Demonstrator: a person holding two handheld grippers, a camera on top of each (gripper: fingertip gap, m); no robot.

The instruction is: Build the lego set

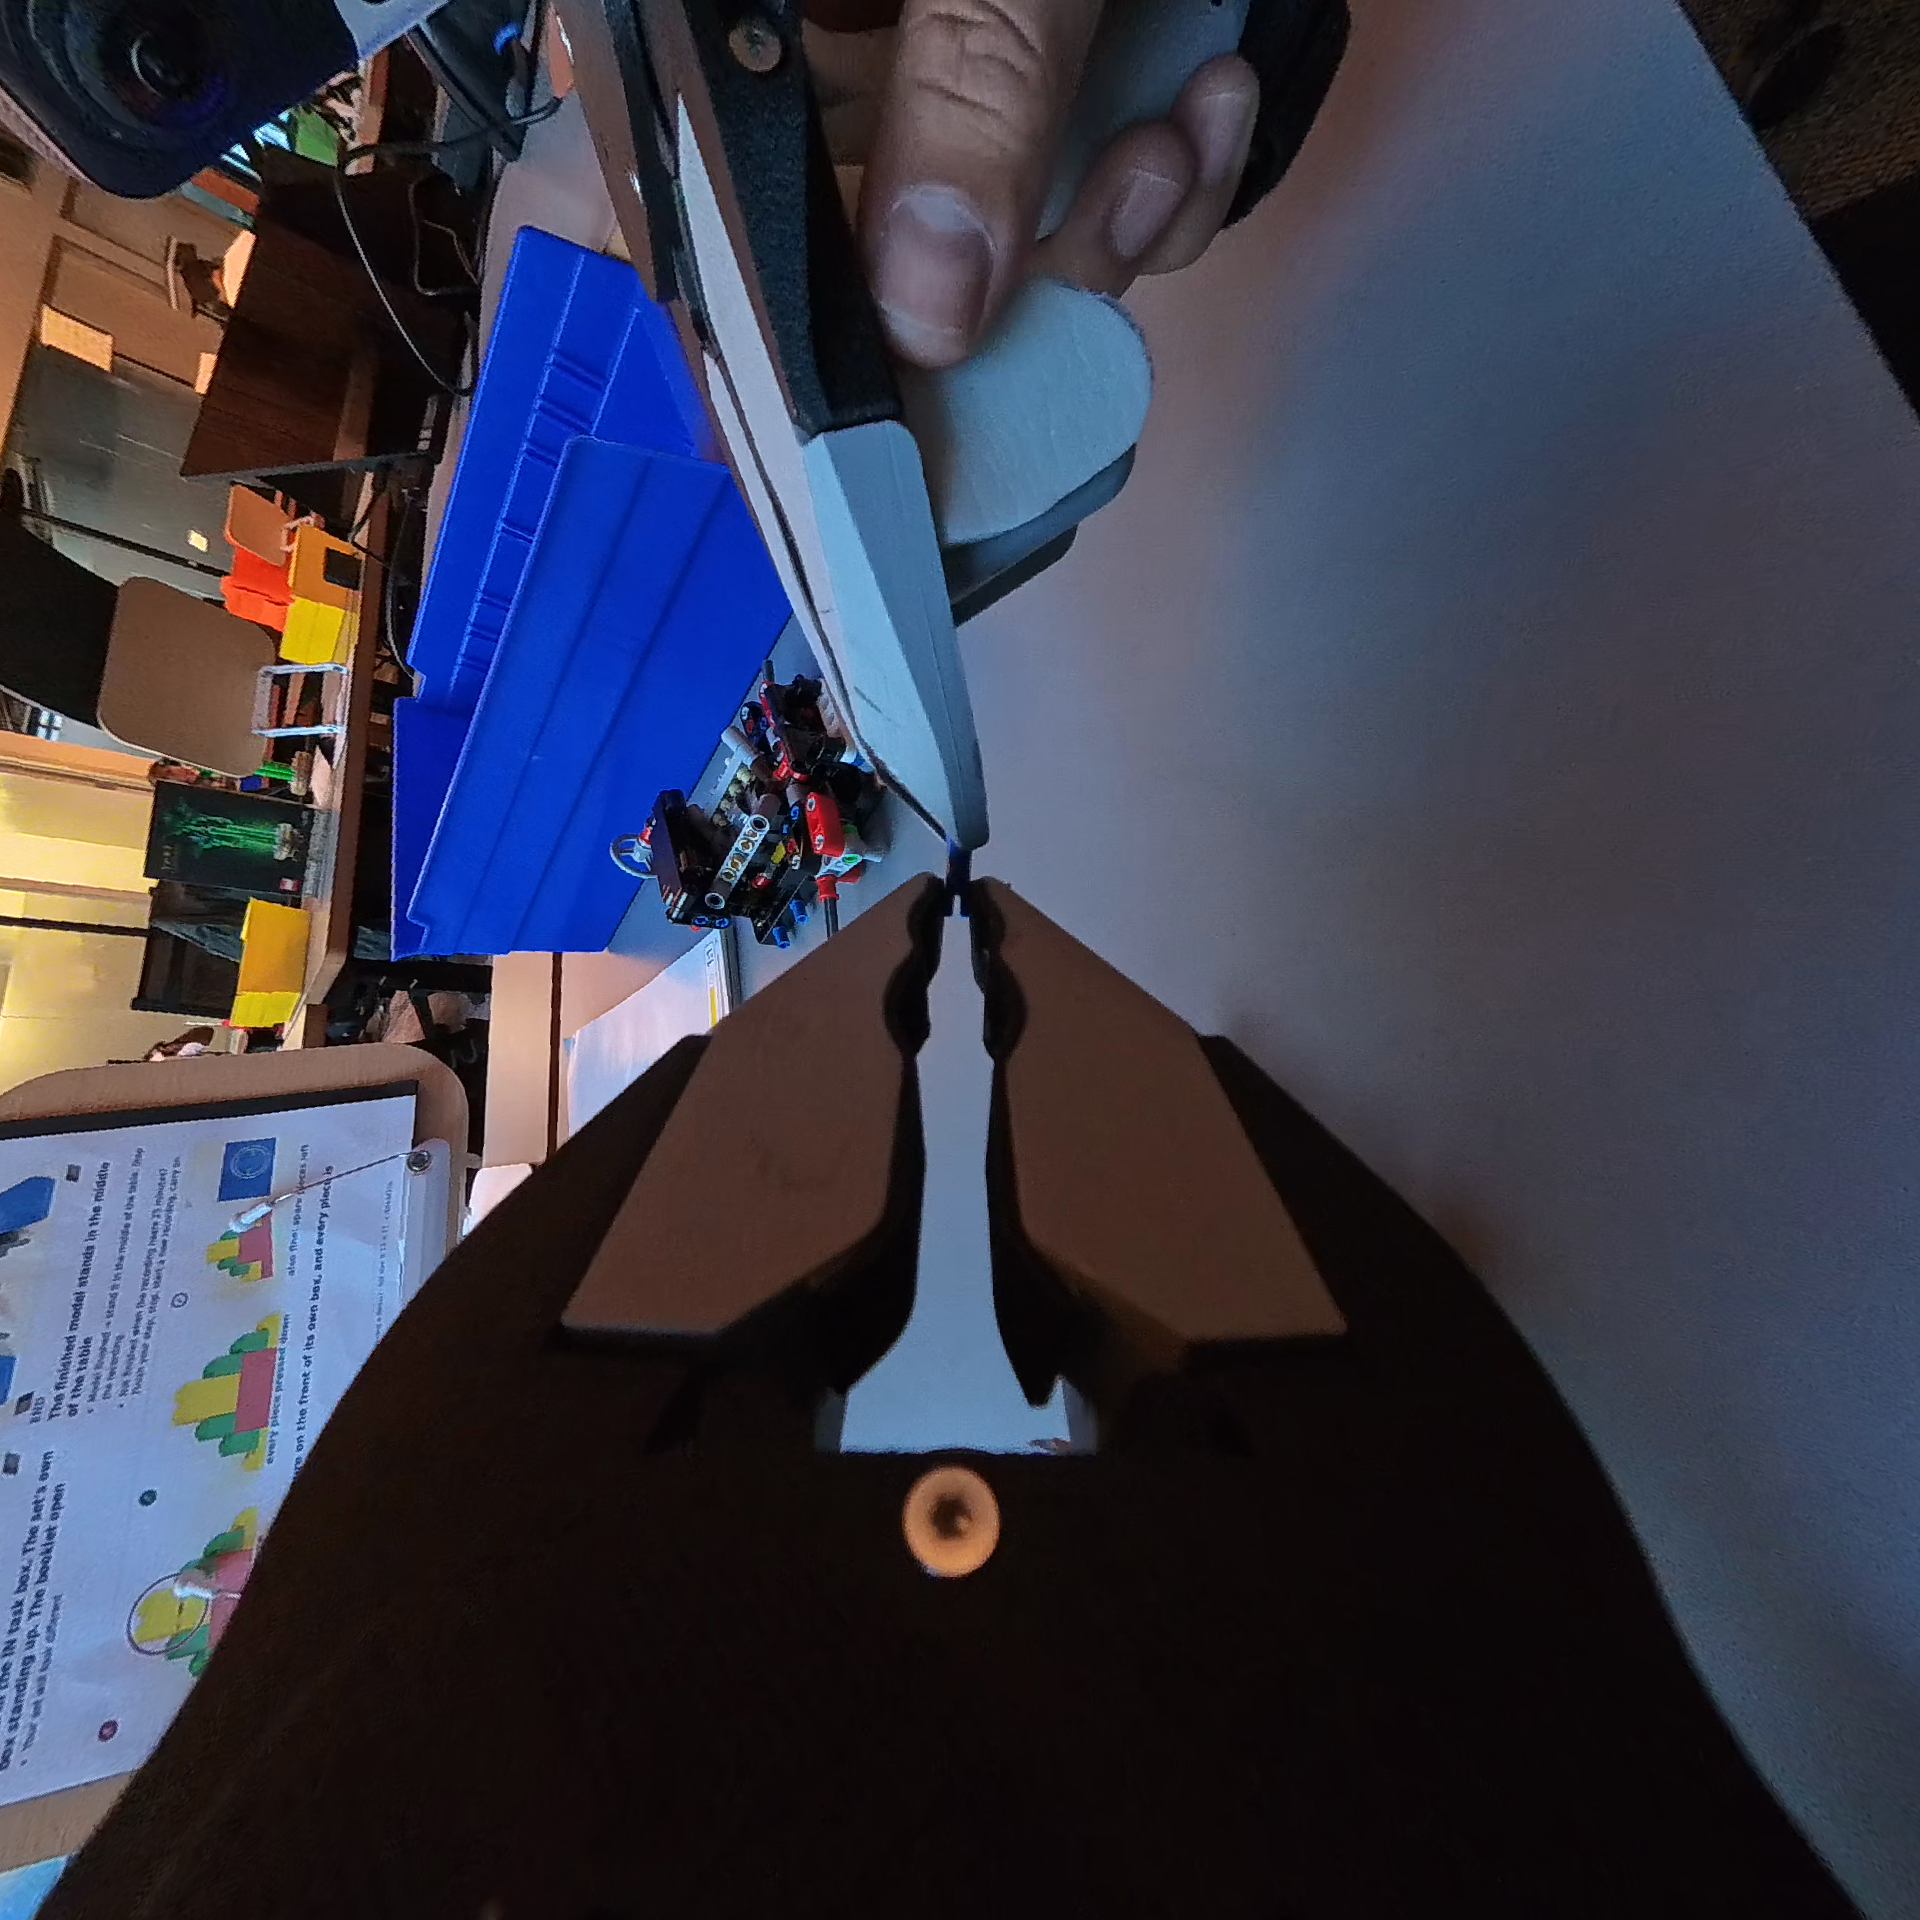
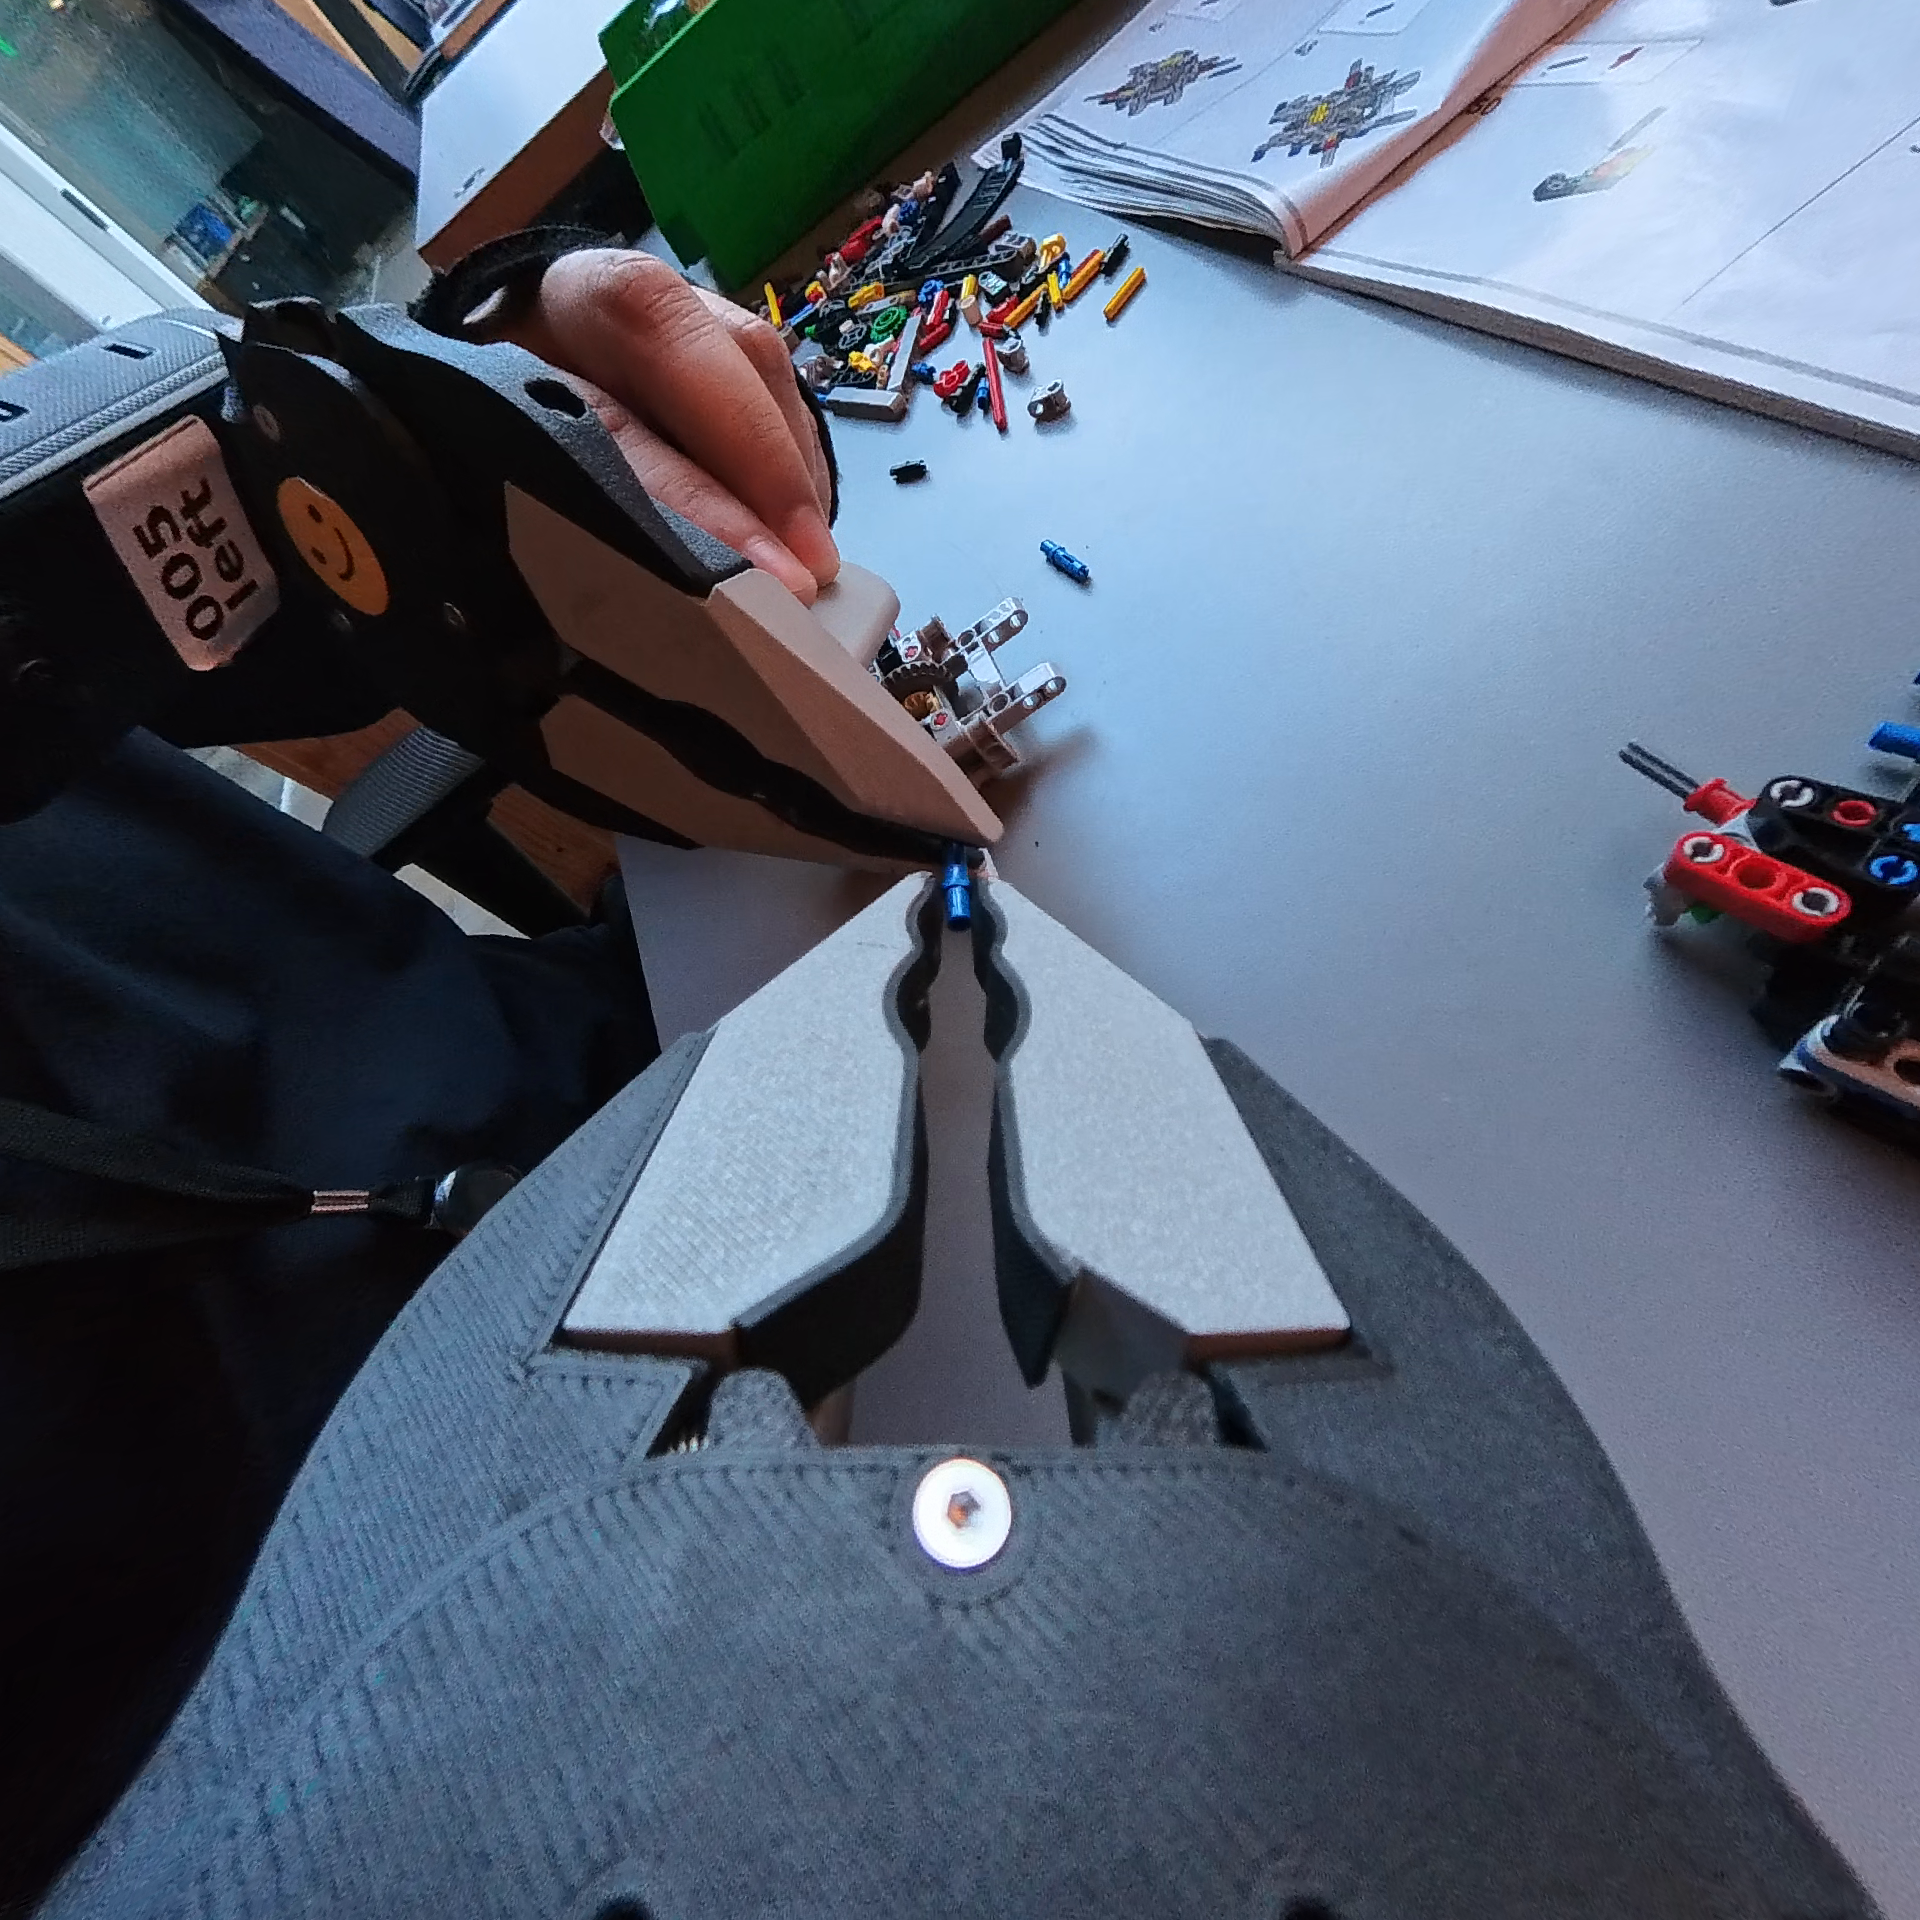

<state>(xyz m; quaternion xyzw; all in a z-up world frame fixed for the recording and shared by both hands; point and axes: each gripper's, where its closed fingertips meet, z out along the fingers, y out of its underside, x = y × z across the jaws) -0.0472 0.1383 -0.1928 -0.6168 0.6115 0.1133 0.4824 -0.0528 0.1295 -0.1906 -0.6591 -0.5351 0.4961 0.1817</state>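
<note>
Left of the work area: a blue bin [image 1: 582, 582] is seen lying on the grey table [image 1: 1455, 727], with a partly built model [image 1: 769, 831] of black, red and tan pieces just beside it. A printed sheet on a board [image 1: 208, 1351] is propped at the near left edge.

Centre: the left gripper [image 2: 961, 847] is brought tip to tip with the right gripper [image 2: 956, 914] above the table. A small blue pin [image 2: 956, 896] is bridged between them. One end of the pin is pinched by the nearly closed tips of the left gripper; the other end is lodged in the front notch of the right gripper's fingers [image 2: 800, 1091], which are drawn close on it. The pin appears to be held at both ends, most likely so that it can be passed across or re-seated without being dropped. A hand [image 2: 707, 416] is wrapped over the left gripper's body.

Behind the left gripper, a small white and tan sub-assembly [image 2: 977, 686] is seen on the table, near a loose blue pin [image 2: 1065, 561].

Further back, a heap of loose pieces [image 2: 935, 312] is spread before a green bin [image 2: 831, 94].

Right: an open instruction booklet [image 2: 1558, 177] is laid flat, and a red and black assembly [image 2: 1808, 894] is set at the right edge, well apart from the grippers.
</note>
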